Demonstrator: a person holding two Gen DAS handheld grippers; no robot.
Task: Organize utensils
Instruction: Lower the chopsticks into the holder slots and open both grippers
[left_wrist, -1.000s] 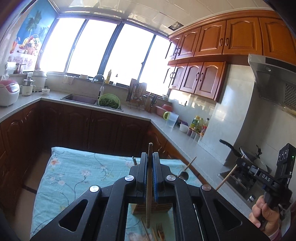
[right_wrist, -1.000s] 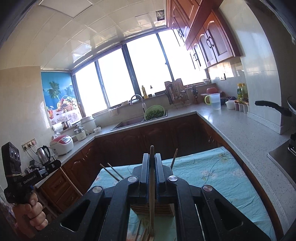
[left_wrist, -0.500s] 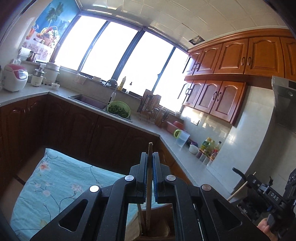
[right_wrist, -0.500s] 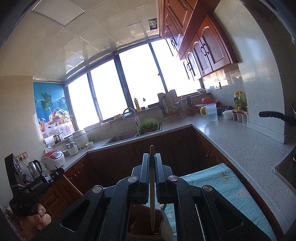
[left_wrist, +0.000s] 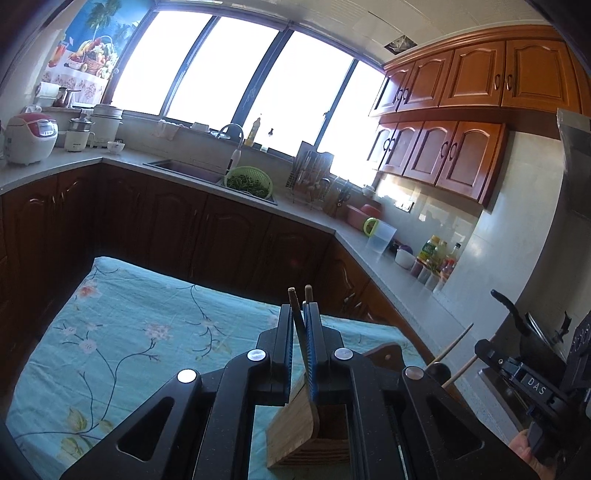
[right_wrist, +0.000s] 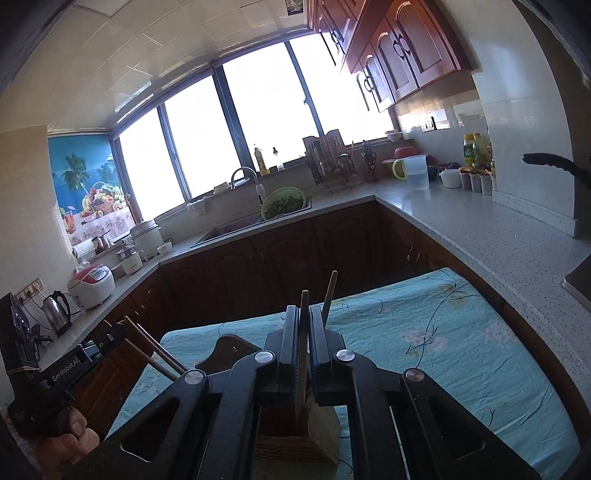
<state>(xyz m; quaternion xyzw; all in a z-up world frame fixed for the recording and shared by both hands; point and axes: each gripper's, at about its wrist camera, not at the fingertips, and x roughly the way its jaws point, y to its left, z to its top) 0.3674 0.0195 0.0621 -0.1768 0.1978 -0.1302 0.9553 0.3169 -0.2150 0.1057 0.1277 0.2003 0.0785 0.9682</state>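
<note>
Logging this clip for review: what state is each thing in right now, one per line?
Left tool: shut on two chopsticks.
Right tool: shut on wooden stick, lower end in wooden utensil holder.
Wooden utensil holder: upright on floral tablecloth.
Green colander: filled with greens, at sink.
Cabinet doors: closed.

Chopstick (left_wrist: 295, 321) in closed left tool (left_wrist: 300, 332)
</note>
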